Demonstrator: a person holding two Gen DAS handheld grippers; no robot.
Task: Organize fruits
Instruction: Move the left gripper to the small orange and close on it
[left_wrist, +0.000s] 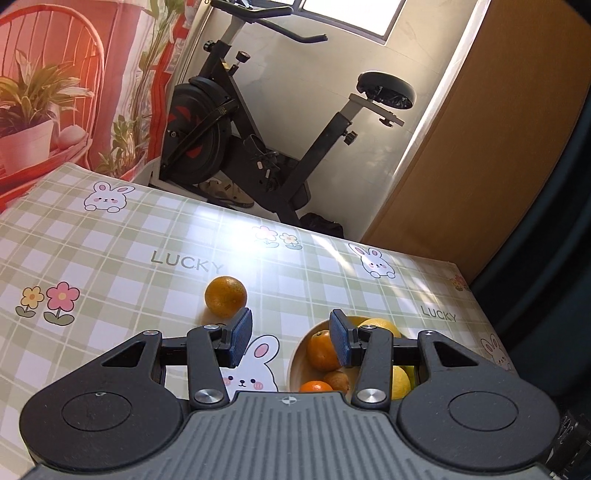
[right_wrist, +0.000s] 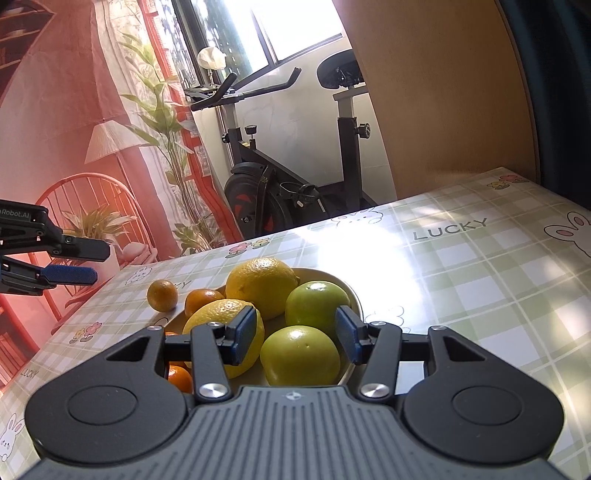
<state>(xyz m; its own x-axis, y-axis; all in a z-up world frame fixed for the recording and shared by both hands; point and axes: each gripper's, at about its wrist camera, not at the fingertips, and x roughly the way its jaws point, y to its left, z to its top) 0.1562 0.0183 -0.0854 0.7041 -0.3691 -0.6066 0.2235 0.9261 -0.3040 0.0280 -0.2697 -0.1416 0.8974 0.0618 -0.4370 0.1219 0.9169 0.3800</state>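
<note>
A small orange (left_wrist: 225, 296) lies alone on the checked tablecloth, just beyond my open, empty left gripper (left_wrist: 291, 338); it also shows in the right wrist view (right_wrist: 162, 295). A pale bowl (left_wrist: 295, 363) to its right holds several fruits: small oranges (left_wrist: 322, 350), yellow citrus (right_wrist: 261, 287) and two green fruits (right_wrist: 317, 309). My right gripper (right_wrist: 295, 334) is open and empty, hovering above the near green fruit (right_wrist: 300, 355) in the bowl (right_wrist: 354, 295). The left gripper (right_wrist: 79, 263) appears at the left edge of the right wrist view, above the table.
The table (left_wrist: 110, 258) has a green plaid cloth with rabbits and "LUCKY" print. An exercise bike (left_wrist: 258, 147) stands past the table's far edge. A printed backdrop (right_wrist: 74, 110) hangs at left and a wooden panel (right_wrist: 443, 92) at right.
</note>
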